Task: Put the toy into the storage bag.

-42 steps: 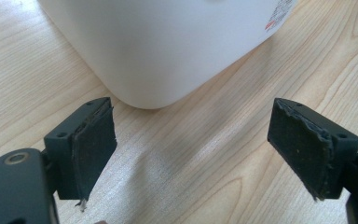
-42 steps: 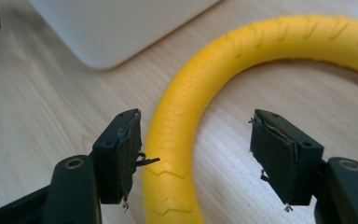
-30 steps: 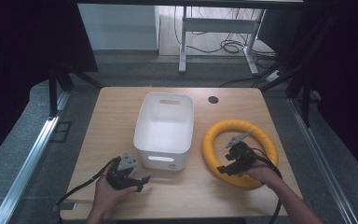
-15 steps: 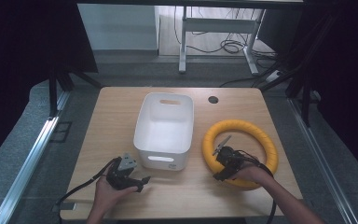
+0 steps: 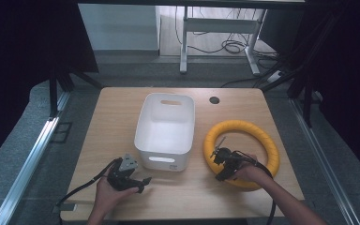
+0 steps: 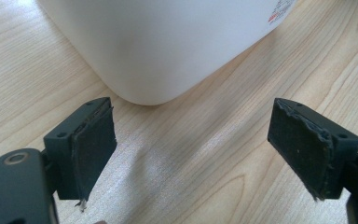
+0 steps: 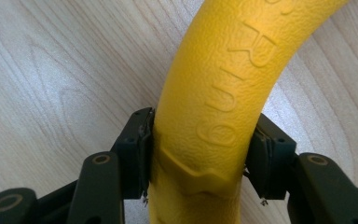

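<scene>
A yellow ring (image 5: 262, 136) lies flat on the right half of the wooden table (image 5: 117, 112). My right gripper (image 5: 219, 164) is shut on the ring's near-left arc; in the right gripper view both pads press the ring (image 7: 214, 116), which bears raised letters. A white plastic bin (image 5: 165, 129) stands upright mid-table, nothing visible inside. My left gripper (image 5: 143, 183) rests low near the front edge, just left of the bin's near corner, jaws wide open and holding nothing. In the left gripper view its own gripper (image 6: 193, 154) faces the bin's rounded corner (image 6: 158, 51).
A dark round hole (image 5: 214, 100) marks the tabletop behind the ring. Cables trail from both grippers off the front edge. Metal rails run along the floor on both sides, and a desk frame with cables stands beyond the far edge.
My right gripper has shifted left along the ring, from its inner near side to its near-left arc, and is clamped there. The left gripper has stayed put.
</scene>
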A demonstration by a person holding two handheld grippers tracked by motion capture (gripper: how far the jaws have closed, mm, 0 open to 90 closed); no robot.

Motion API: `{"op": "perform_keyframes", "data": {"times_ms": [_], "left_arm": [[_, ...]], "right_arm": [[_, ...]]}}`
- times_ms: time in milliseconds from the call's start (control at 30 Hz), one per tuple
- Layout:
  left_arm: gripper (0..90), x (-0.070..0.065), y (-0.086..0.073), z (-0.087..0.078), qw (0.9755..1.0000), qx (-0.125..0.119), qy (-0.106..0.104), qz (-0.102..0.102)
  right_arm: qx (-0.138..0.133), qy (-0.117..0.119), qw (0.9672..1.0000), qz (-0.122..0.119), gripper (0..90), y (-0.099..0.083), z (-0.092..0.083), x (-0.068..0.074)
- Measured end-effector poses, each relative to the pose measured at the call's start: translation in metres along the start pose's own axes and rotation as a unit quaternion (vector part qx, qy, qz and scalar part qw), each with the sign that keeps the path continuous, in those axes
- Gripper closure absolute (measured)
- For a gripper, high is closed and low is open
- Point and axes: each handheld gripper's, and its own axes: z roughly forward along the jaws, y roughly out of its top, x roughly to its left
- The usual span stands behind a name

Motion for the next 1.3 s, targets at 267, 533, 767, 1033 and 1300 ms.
{"op": "perform_keyframes", "data": {"times_ms": [267,533,767,1033,1300], "left_arm": [[15.3,0.000,0.000,0.001,1.0000,0.002,0.000,0.000],[15.3,0.001,0.000,0.000,1.0000,-0.001,0.000,-0.001],[15.4,0.001,0.001,-0.001,1.0000,-0.001,0.001,-0.001],[15.4,0.001,0.001,-0.001,1.0000,-0.002,0.000,-0.002],[15.4,0.001,0.001,0.000,1.0000,-0.001,0.000,-0.002]], "right_arm": [[-0.073,0.055,0.9951,0.036,49.3,-0.010,-0.018,-0.016],[-0.167,0.109,0.9771,0.074,49.5,-0.024,-0.053,-0.038],[-0.223,0.133,0.9607,0.097,49.5,-0.034,-0.069,-0.052],[-0.268,0.127,0.9489,0.107,49.6,-0.043,-0.082,-0.059],[-0.311,0.148,0.9308,0.123,49.8,-0.054,-0.089,-0.066]]}}
